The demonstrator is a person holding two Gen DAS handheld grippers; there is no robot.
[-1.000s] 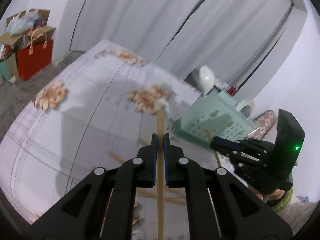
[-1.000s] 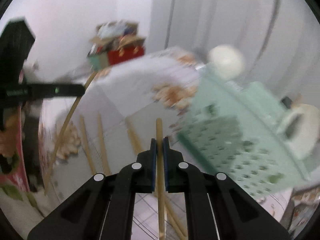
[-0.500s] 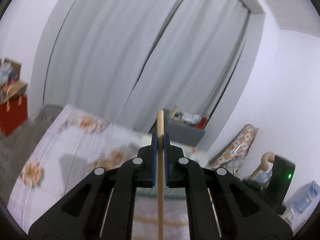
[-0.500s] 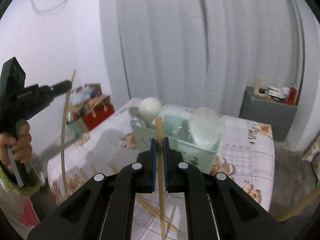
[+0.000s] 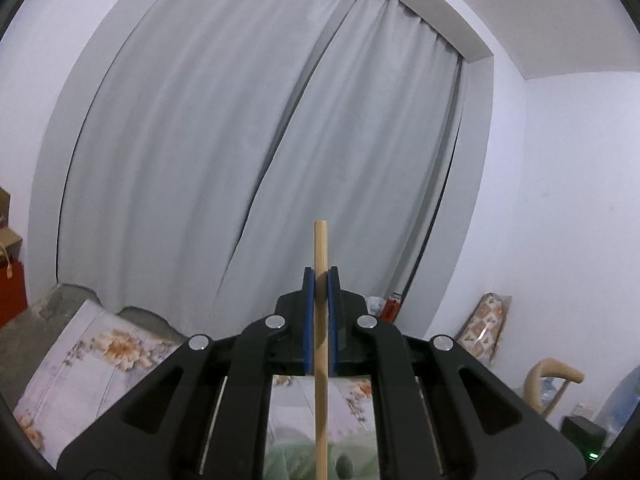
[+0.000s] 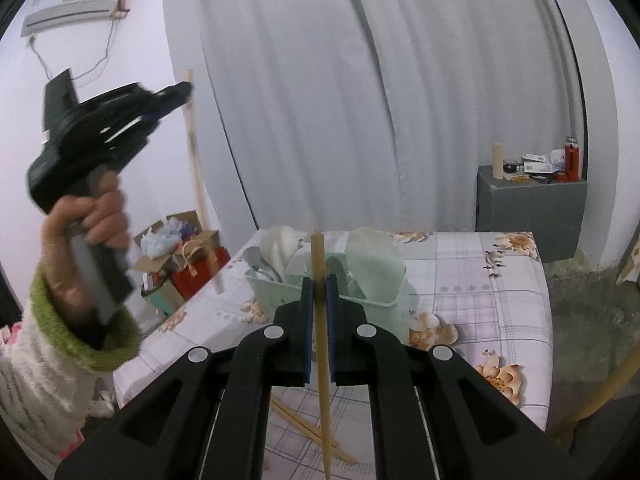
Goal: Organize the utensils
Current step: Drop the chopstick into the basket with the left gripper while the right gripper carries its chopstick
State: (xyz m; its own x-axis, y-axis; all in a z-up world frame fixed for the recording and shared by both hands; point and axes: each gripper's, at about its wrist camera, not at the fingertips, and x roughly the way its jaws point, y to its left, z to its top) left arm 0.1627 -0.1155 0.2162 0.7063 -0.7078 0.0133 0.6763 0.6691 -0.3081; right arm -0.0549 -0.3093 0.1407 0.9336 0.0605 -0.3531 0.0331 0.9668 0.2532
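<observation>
Left gripper [image 5: 320,280] risen above basket [image 6: 280,292]; both jaws clamp chopsticks [image 6: 320,280], free air around.

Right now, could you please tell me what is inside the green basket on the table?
In the green basket stand a metal spoon, a white ladle and a pale green scoop. Its lower compartments are hidden by its wall and the right tongs.

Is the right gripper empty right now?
No, the right gripper is clamped on a wooden chopstick that stands upright between its blue pads.
</observation>
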